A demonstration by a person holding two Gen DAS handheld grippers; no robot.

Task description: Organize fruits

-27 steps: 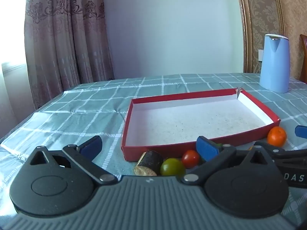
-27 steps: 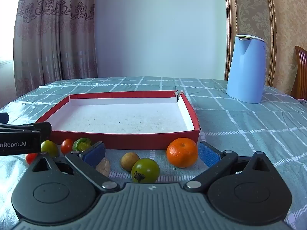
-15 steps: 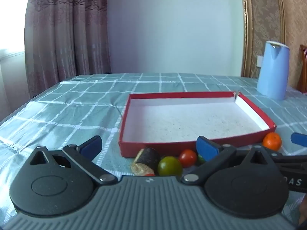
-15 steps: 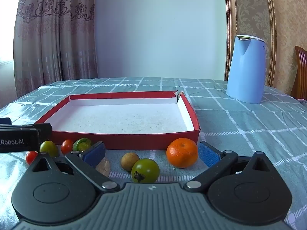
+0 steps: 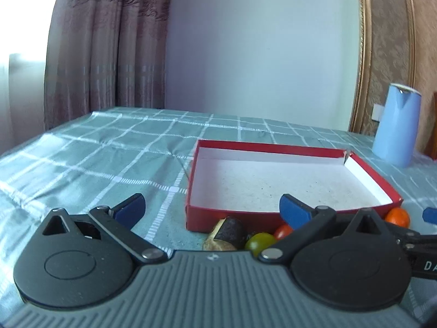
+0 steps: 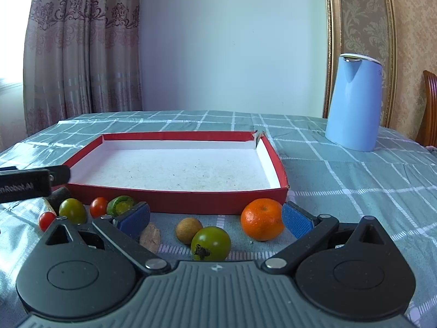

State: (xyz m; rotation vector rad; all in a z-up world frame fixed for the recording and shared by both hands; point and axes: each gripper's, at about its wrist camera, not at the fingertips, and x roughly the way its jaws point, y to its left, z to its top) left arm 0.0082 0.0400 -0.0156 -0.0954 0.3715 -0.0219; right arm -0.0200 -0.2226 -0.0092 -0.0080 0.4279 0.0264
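Both claws spread wide and holding nothing, the fruit loose in front of the red tray.

The left gripper (image 5: pixel 210 207) hangs low over the checked tablecloth (image 5: pixel 109 158), its jaws apart; the right gripper (image 6: pixel 215 217) likewise gapes; the red tray (image 6: pixel 174 201) is bare inside; along its near wall lie an orange (image 6: pixel 262 218), a green tomato (image 6: pixel 210 242), a small brown fruit (image 6: pixel 189 226), two cherry tomatoes (image 6: pixel 99 206) and a kiwi half (image 6: pixel 120 205); a blue kettle (image 6: pixel 353 102) stands well behind.

Showing a red box (image 6: pixel 174 205) with white inside, lying on teal white-checked tablecloth (image 6: pixel 355 180); orange mandarin (image 6: pixel 262 218) glowing beside it.
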